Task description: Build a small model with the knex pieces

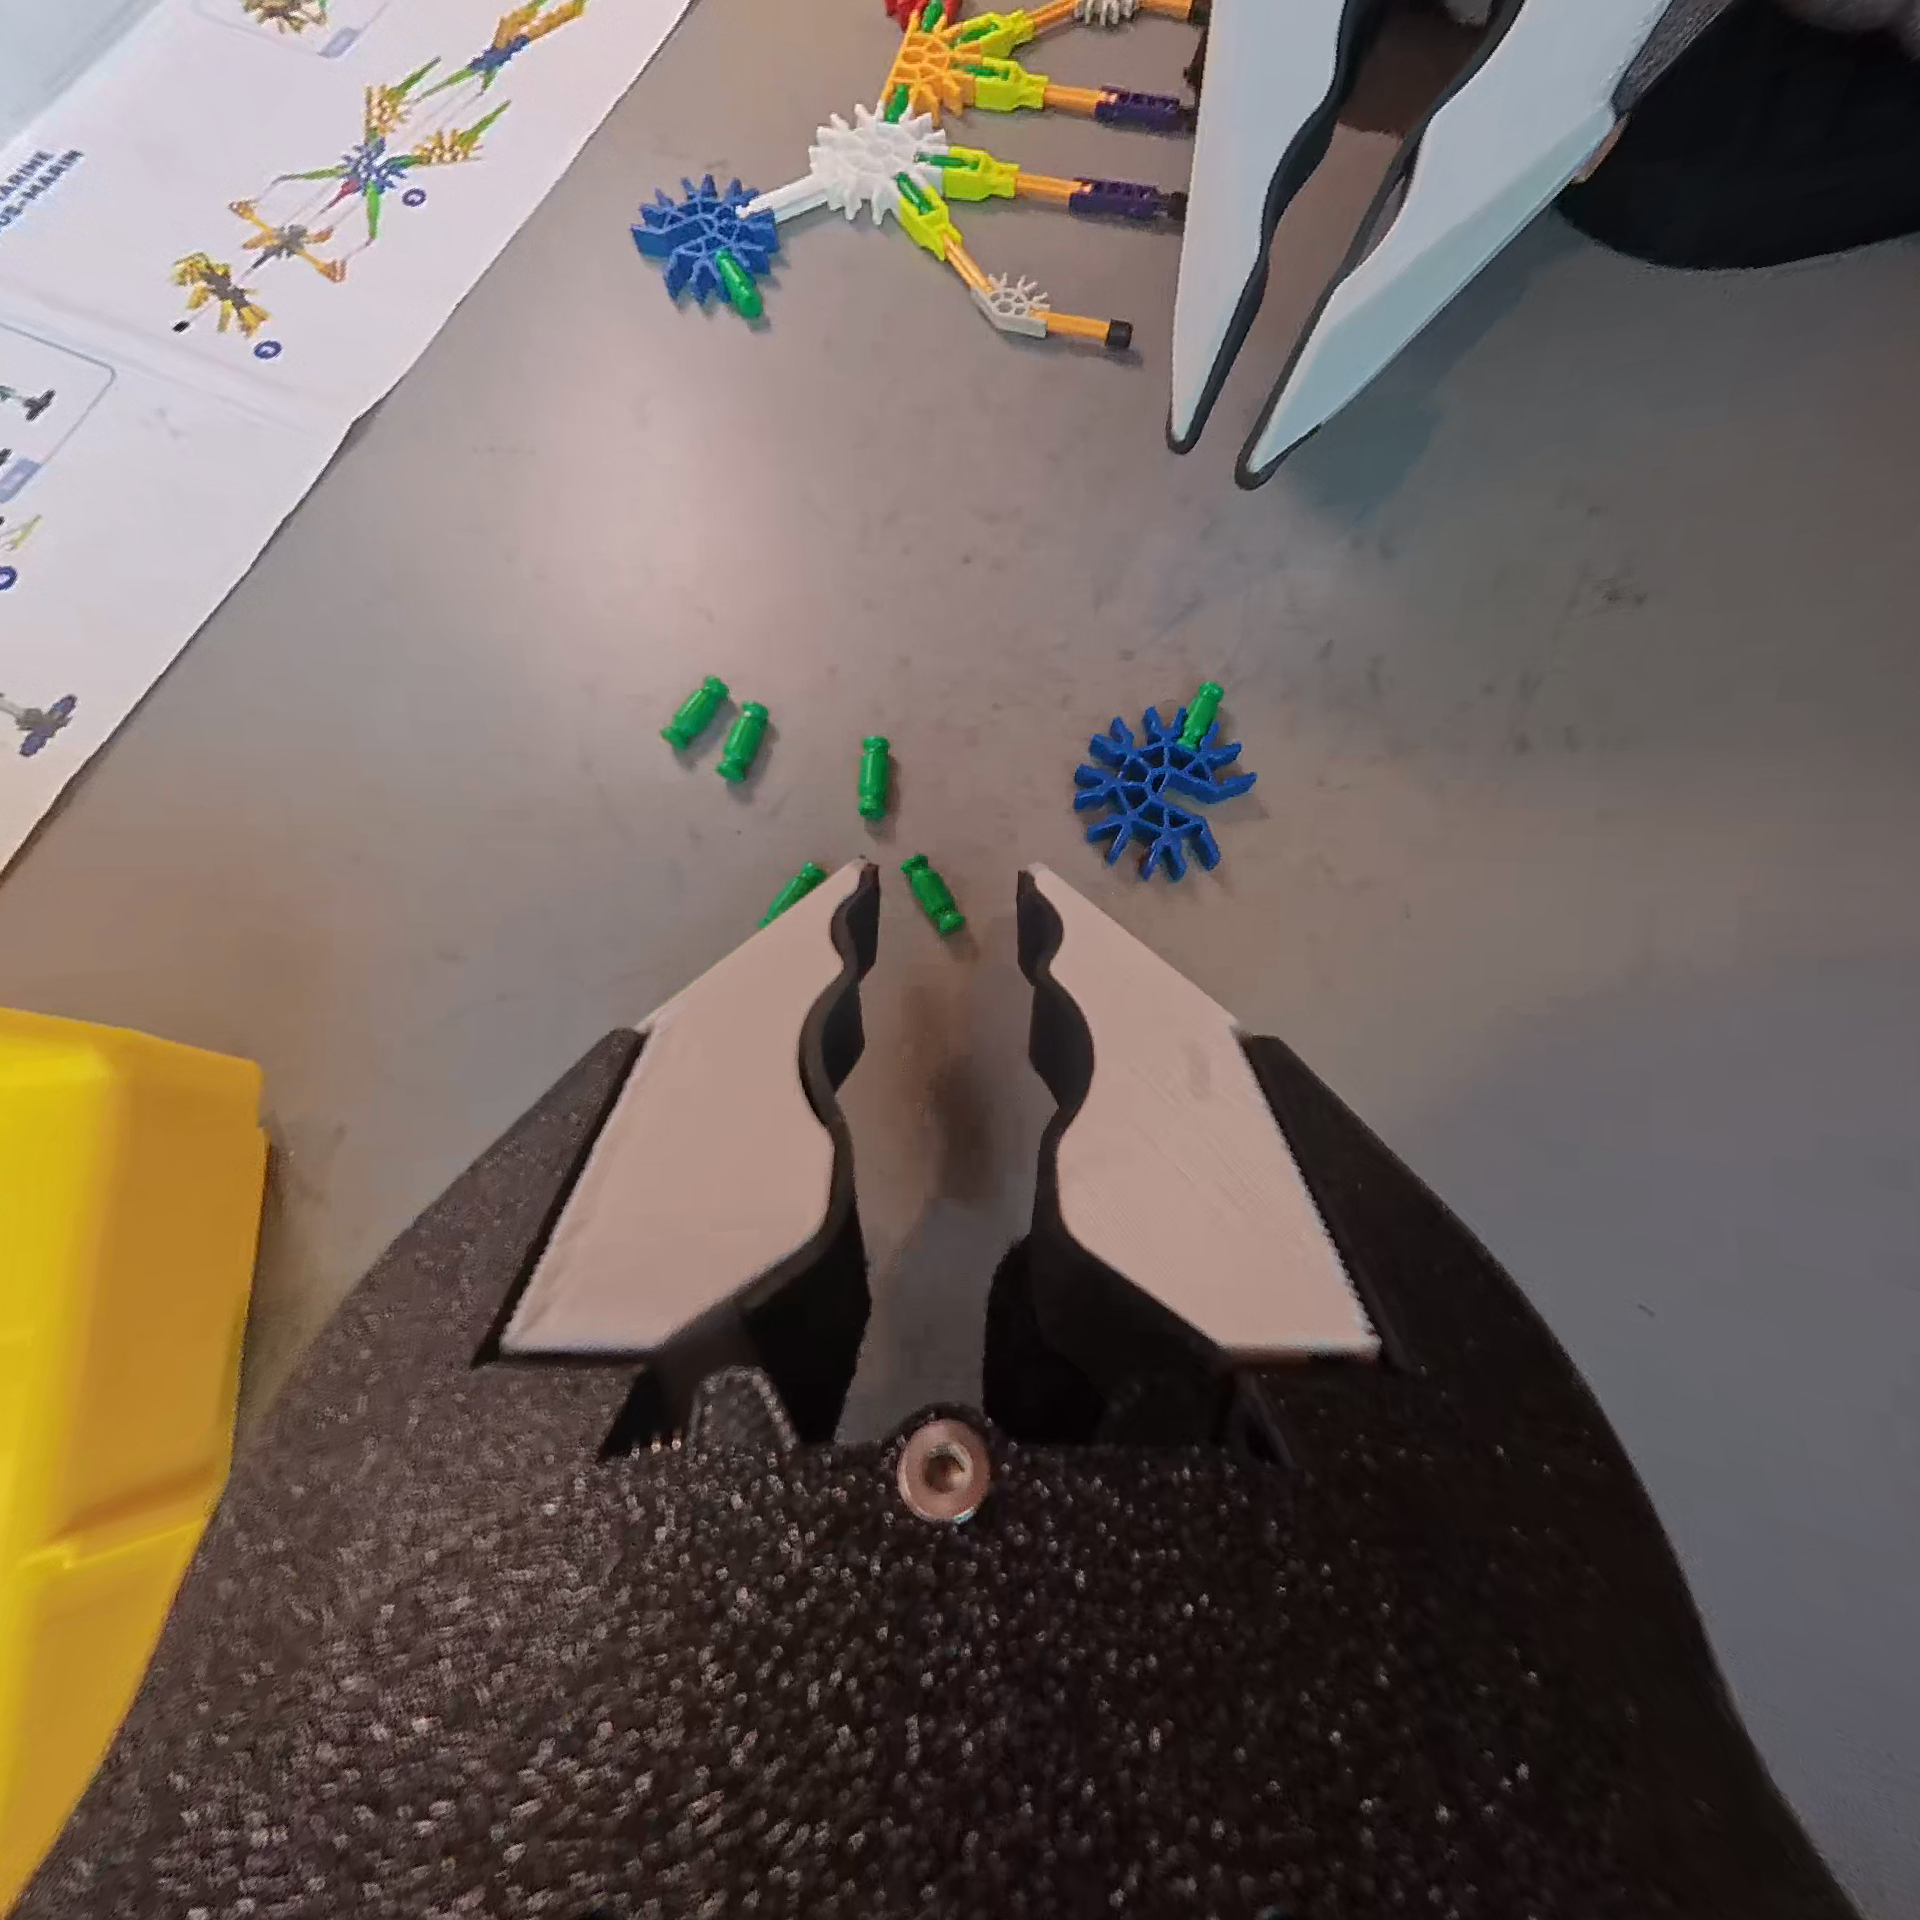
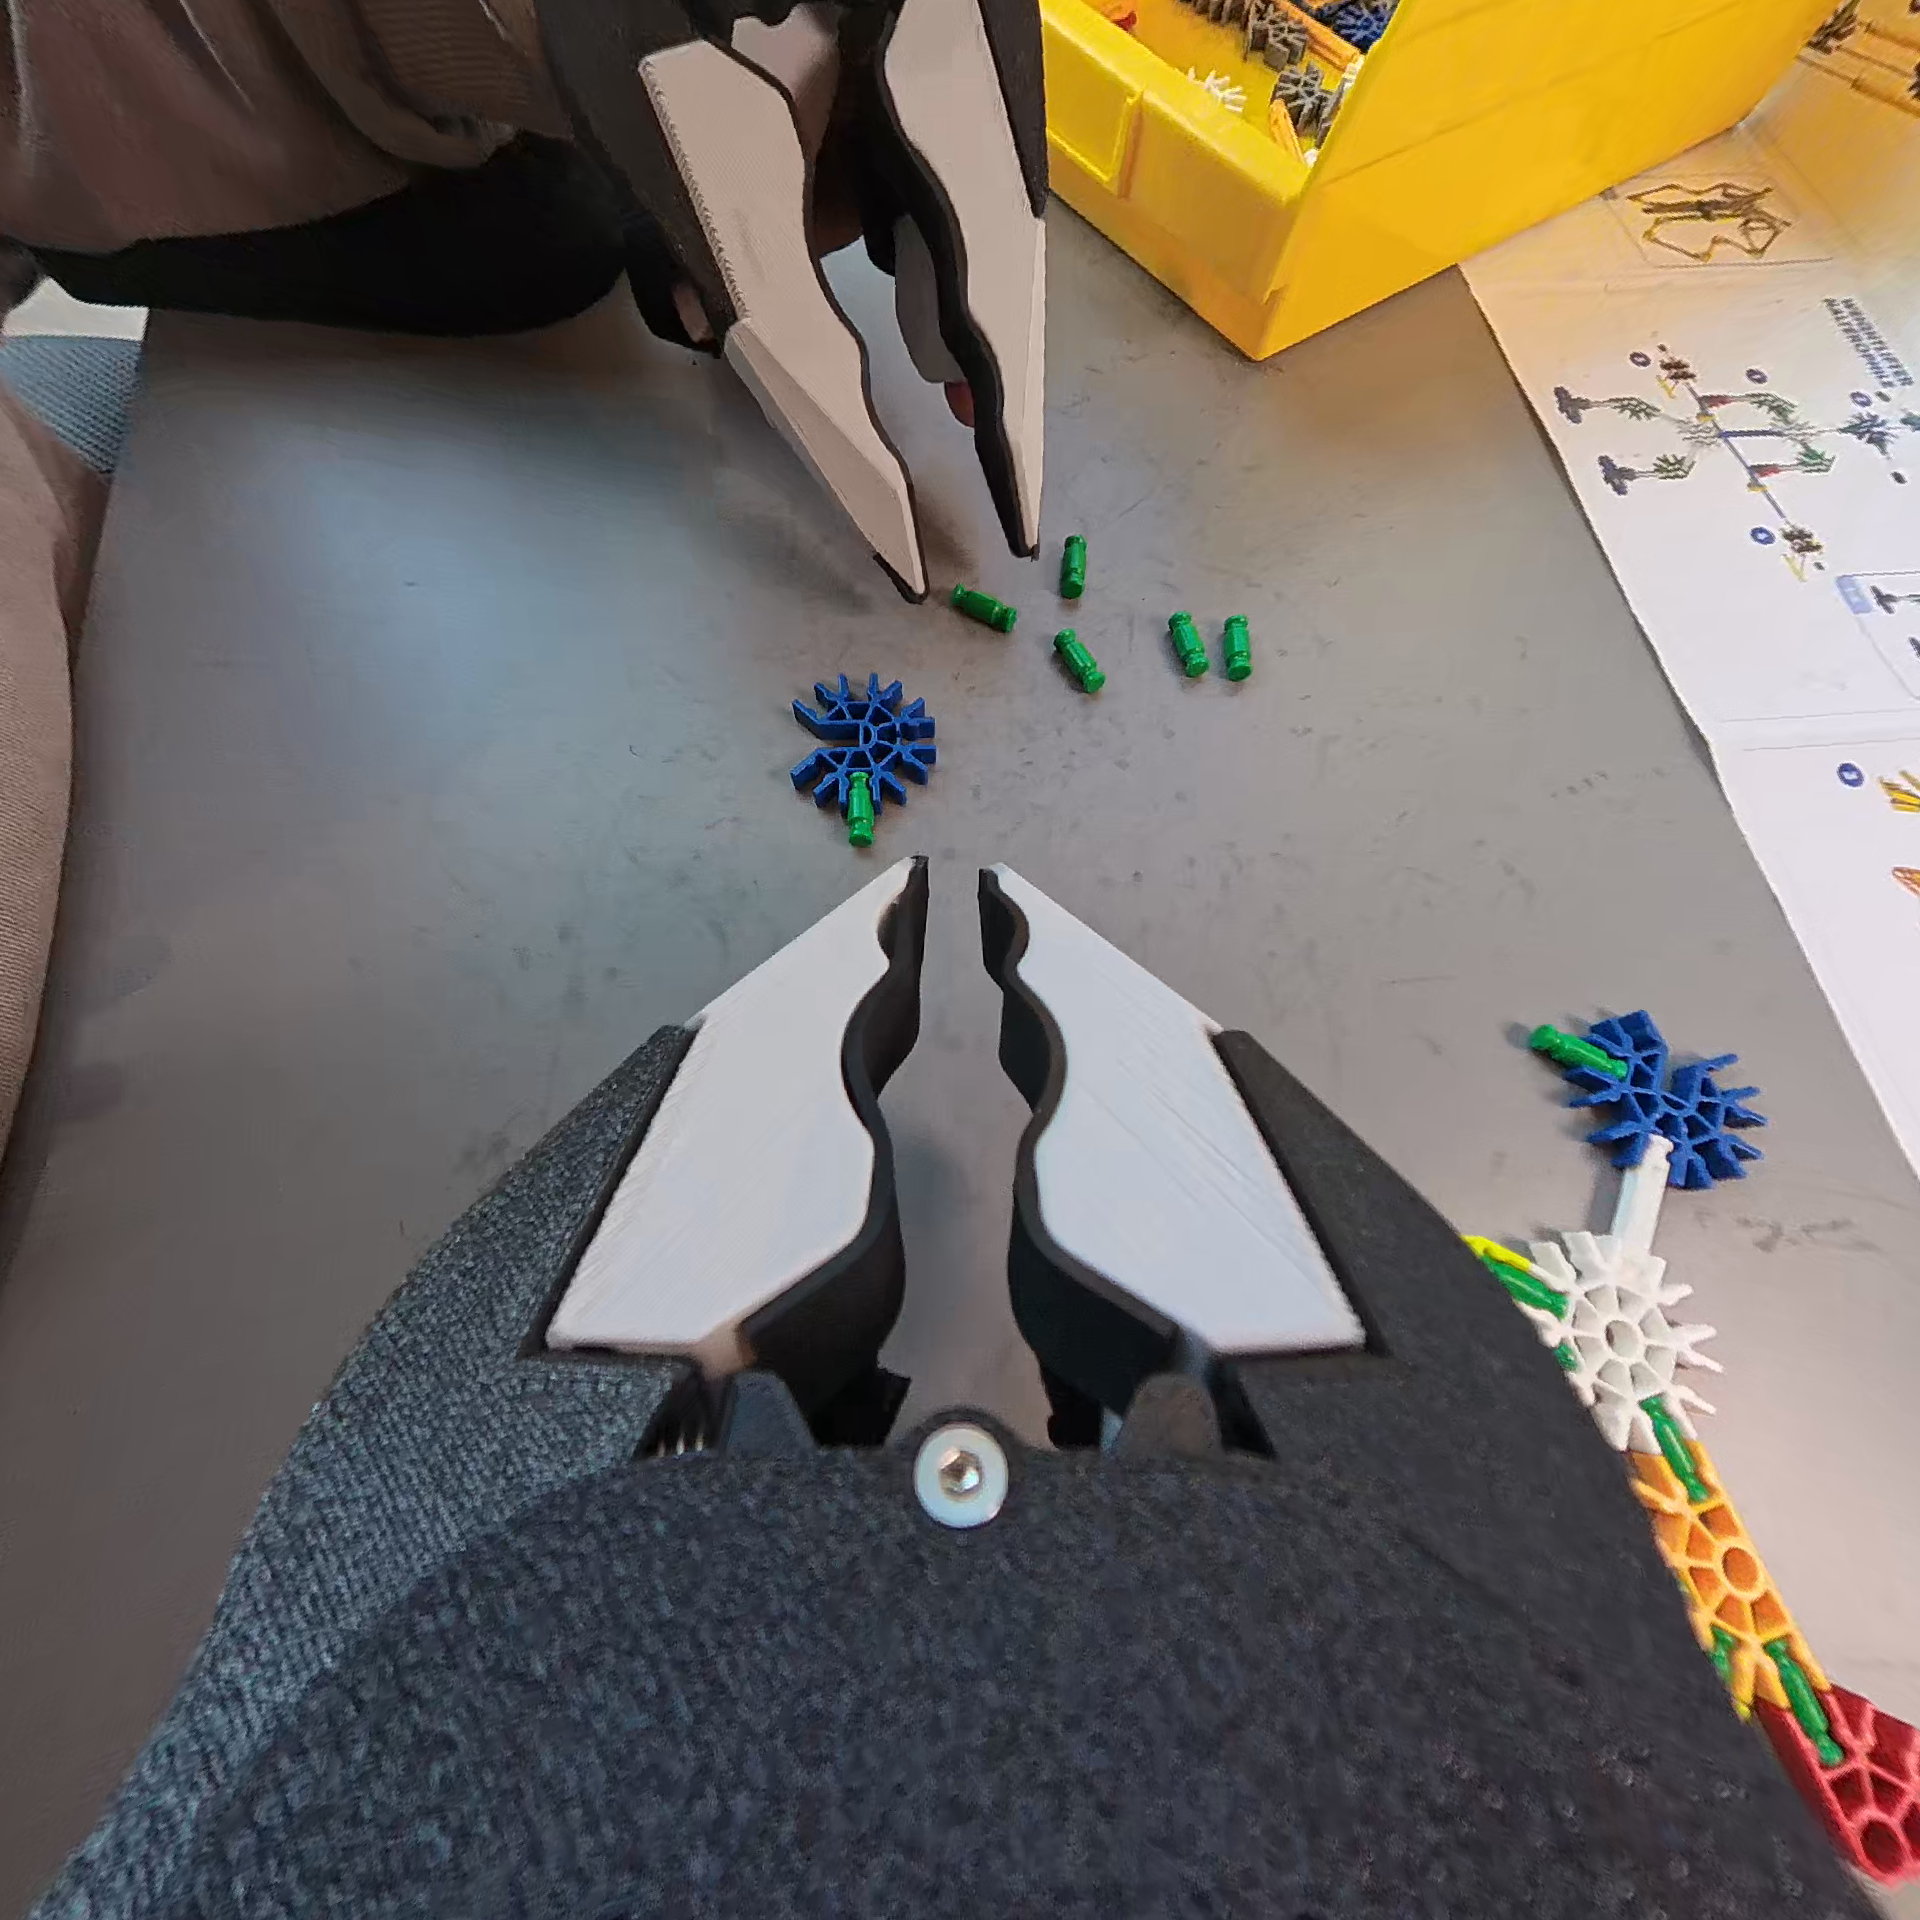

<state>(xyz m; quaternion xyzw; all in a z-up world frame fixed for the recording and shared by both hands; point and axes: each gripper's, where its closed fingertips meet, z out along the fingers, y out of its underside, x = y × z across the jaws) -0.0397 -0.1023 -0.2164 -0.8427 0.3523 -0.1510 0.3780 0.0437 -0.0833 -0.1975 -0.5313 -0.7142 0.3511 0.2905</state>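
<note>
The left tongs (image 1: 948, 883) are open and hold nothing. A small green rod (image 1: 932, 894) lies right between their tips, with four more green rods (image 1: 876, 775) just past and beside them. The right tongs (image 2: 953, 871) have only a thin gap between the tips and hold nothing too. Just ahead of them lies a loose blue snowflake piece (image 2: 865, 745) with one green rod stuck in it. A half-built toy (image 2: 1621, 1335) sits off to their right. The yellow bin (image 2: 1382, 156), far ahead of the right tongs, holds more building pieces, too jumbled to tell apart.
</note>
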